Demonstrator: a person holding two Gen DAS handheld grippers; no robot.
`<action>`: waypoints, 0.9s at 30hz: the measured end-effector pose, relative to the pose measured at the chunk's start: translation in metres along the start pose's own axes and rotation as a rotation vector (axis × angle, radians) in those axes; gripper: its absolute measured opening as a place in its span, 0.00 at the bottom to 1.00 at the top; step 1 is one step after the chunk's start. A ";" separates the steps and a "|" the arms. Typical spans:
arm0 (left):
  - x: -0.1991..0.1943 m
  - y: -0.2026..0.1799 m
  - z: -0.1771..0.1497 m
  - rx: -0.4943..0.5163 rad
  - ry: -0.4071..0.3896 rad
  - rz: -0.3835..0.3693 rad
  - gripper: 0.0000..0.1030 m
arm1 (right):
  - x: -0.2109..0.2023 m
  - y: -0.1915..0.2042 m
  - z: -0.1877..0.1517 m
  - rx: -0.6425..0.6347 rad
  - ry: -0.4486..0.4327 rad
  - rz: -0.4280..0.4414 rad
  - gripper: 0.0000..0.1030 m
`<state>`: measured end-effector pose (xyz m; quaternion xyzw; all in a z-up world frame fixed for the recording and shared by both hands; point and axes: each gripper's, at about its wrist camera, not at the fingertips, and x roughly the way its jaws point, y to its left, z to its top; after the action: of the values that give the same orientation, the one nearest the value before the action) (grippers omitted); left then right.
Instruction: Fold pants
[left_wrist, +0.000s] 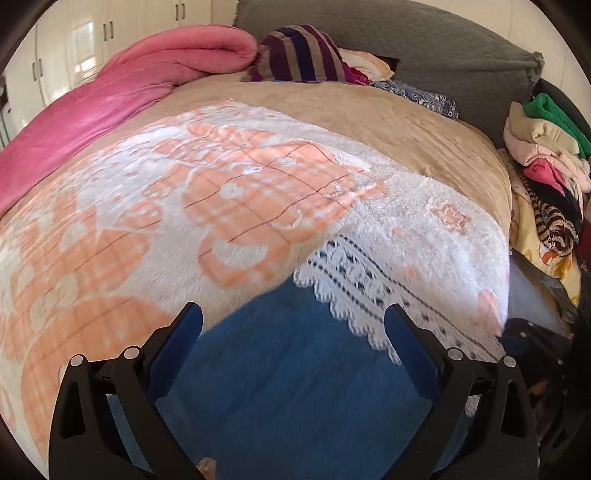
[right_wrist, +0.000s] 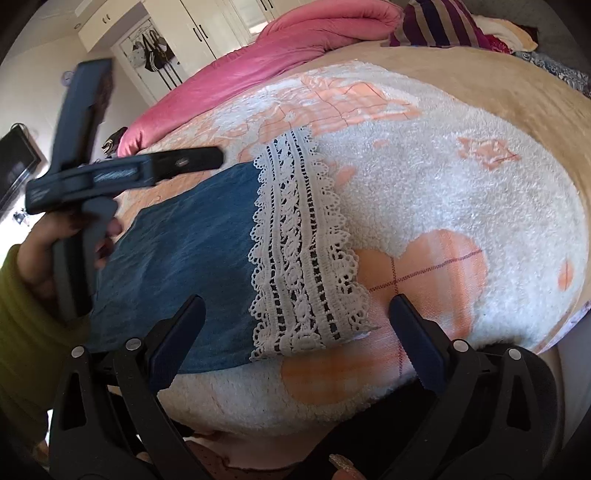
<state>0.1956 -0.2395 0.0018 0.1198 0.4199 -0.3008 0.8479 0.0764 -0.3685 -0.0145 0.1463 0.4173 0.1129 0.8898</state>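
Observation:
Blue denim pants (right_wrist: 177, 266) with a white lace hem (right_wrist: 299, 258) lie flat on a fluffy white and peach blanket (right_wrist: 461, 206). My right gripper (right_wrist: 295, 310) hovers open just above the lace hem near the bed's front edge, nothing between its fingers. In the left wrist view the same blue denim (left_wrist: 295, 369) fills the space under my left gripper (left_wrist: 293, 321), which is open and empty, with the lace hem (left_wrist: 369, 291) just ahead to the right. The left gripper's body (right_wrist: 110, 173) shows in the right wrist view, held by a hand (right_wrist: 40, 258) over the denim's far side.
A rolled pink blanket (left_wrist: 122, 96) lies along the far left of the bed. A striped cushion (left_wrist: 299, 53) and grey pillow (left_wrist: 443, 55) sit at the head. A pile of clothes (left_wrist: 543, 155) is stacked at the right. White wardrobes (right_wrist: 207, 26) stand behind.

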 end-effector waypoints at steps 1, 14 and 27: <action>0.008 0.001 0.004 -0.001 0.009 -0.007 0.96 | 0.001 0.000 0.000 0.001 0.000 0.002 0.91; 0.062 0.014 0.014 -0.061 0.086 -0.225 0.57 | 0.000 -0.003 -0.001 0.045 -0.053 0.023 0.47; 0.066 0.013 0.008 -0.063 0.077 -0.329 0.31 | 0.008 0.002 0.000 0.042 -0.038 0.096 0.30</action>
<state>0.2398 -0.2596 -0.0451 0.0343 0.4754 -0.4175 0.7737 0.0808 -0.3643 -0.0196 0.1867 0.3950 0.1440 0.8879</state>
